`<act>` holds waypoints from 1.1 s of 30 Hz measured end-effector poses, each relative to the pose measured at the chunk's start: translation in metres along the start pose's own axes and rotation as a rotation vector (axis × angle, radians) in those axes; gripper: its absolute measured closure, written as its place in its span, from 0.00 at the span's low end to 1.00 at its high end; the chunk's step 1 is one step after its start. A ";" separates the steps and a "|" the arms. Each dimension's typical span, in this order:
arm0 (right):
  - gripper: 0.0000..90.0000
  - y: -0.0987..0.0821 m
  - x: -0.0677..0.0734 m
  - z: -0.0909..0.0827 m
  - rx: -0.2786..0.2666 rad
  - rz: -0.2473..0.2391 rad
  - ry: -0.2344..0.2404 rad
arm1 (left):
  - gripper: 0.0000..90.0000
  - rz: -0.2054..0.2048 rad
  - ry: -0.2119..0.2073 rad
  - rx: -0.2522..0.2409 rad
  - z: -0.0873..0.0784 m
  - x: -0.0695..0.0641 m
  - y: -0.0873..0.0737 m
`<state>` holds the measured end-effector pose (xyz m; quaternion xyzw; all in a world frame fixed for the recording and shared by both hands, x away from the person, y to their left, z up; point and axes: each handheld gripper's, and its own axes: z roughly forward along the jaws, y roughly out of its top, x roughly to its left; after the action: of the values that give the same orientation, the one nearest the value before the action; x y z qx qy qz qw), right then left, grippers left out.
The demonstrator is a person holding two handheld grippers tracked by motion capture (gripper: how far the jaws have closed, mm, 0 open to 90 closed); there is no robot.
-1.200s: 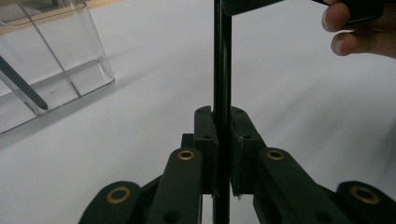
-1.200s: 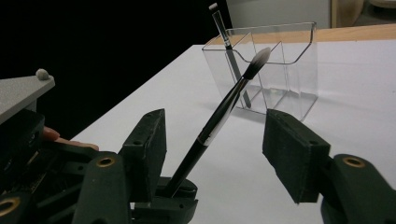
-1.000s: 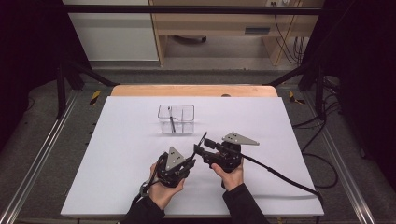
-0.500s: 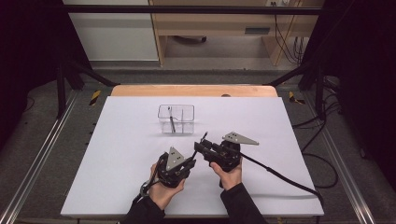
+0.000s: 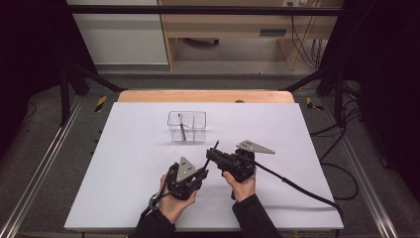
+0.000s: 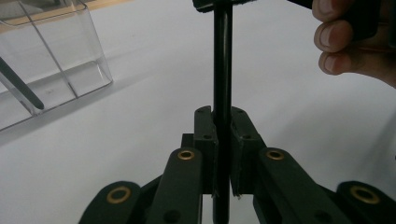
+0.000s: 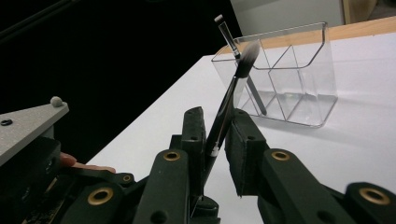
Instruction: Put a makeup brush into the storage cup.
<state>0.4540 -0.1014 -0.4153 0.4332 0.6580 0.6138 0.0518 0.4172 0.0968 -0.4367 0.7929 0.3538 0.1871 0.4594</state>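
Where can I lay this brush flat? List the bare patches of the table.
Bare: the table from its left edge to the organizer; the right side past the organizer. Crowded: front centre, where the left gripper and the right gripper, its jaws just closing, hold the brush; a cable trails right.

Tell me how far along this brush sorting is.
Done: one thin brush stands in the clear organizer. In hand: the left gripper clamps a makeup brush, and the right gripper has just been closing its jaws on it, brush between them. Left: probably carrying that brush into the organizer.
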 end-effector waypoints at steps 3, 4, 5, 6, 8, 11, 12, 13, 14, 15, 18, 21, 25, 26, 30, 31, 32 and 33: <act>0.88 0.000 0.000 0.000 0.003 0.003 0.011 | 0.92 0.002 0.000 0.000 0.000 0.000 0.000; 0.89 0.000 0.000 0.000 0.004 0.003 0.013 | 0.92 0.001 -0.001 -0.001 0.001 0.000 -0.001; 0.89 0.000 0.000 -0.001 0.006 0.004 0.019 | 0.92 0.004 -0.001 -0.001 0.001 0.000 -0.001; 0.89 0.000 0.000 -0.001 0.005 0.003 0.023 | 0.92 0.005 -0.002 -0.002 0.001 0.000 -0.001; 0.90 0.001 0.001 -0.002 0.005 0.003 0.035 | 0.92 0.007 -0.004 -0.001 0.001 0.000 -0.001; 0.93 0.001 0.002 -0.002 0.003 0.004 0.059 | 0.91 0.009 -0.015 0.004 0.001 0.000 0.000; 0.93 0.001 0.002 -0.002 0.001 0.000 0.062 | 0.89 0.011 -0.020 0.005 0.001 0.000 0.000; 0.93 0.001 0.002 -0.003 0.000 -0.006 0.055 | 0.87 0.014 -0.025 0.004 0.001 0.001 0.000; 0.93 0.001 0.002 -0.004 0.000 -0.015 0.047 | 0.83 0.016 -0.027 -0.002 0.000 0.001 0.000; 0.93 0.001 0.002 -0.004 0.003 -0.022 0.045 | 0.79 0.022 -0.032 -0.006 -0.001 0.002 0.001; 0.93 0.003 0.001 -0.005 0.004 -0.039 0.040 | 0.67 0.027 -0.042 -0.012 -0.004 0.004 0.003; 0.93 0.003 0.001 -0.006 0.009 -0.062 0.030 | 0.56 0.030 -0.042 -0.028 -0.007 0.006 0.005; 0.93 0.003 0.001 -0.006 0.014 -0.085 0.021 | 0.46 0.047 -0.043 -0.036 -0.008 0.005 0.008; 0.93 0.003 0.001 -0.006 0.014 -0.089 0.023 | 0.44 0.052 -0.042 -0.039 -0.008 0.005 0.009; 0.93 0.002 0.001 -0.007 0.012 -0.100 0.027 | 0.41 0.066 -0.045 -0.046 -0.007 0.002 0.012; 0.93 0.002 0.001 -0.007 0.012 -0.102 0.029 | 0.41 0.065 -0.049 -0.046 -0.006 0.002 0.014; 0.93 0.002 0.002 -0.007 0.012 -0.103 0.031 | 0.41 0.066 -0.052 -0.049 -0.006 0.001 0.015; 0.93 0.002 0.002 -0.007 0.012 -0.107 0.032 | 0.41 0.070 -0.051 -0.050 -0.005 0.000 0.016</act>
<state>0.4498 -0.1057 -0.4112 0.3878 0.6847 0.6130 0.0713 0.4203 0.0949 -0.4202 0.7975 0.3092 0.1917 0.4812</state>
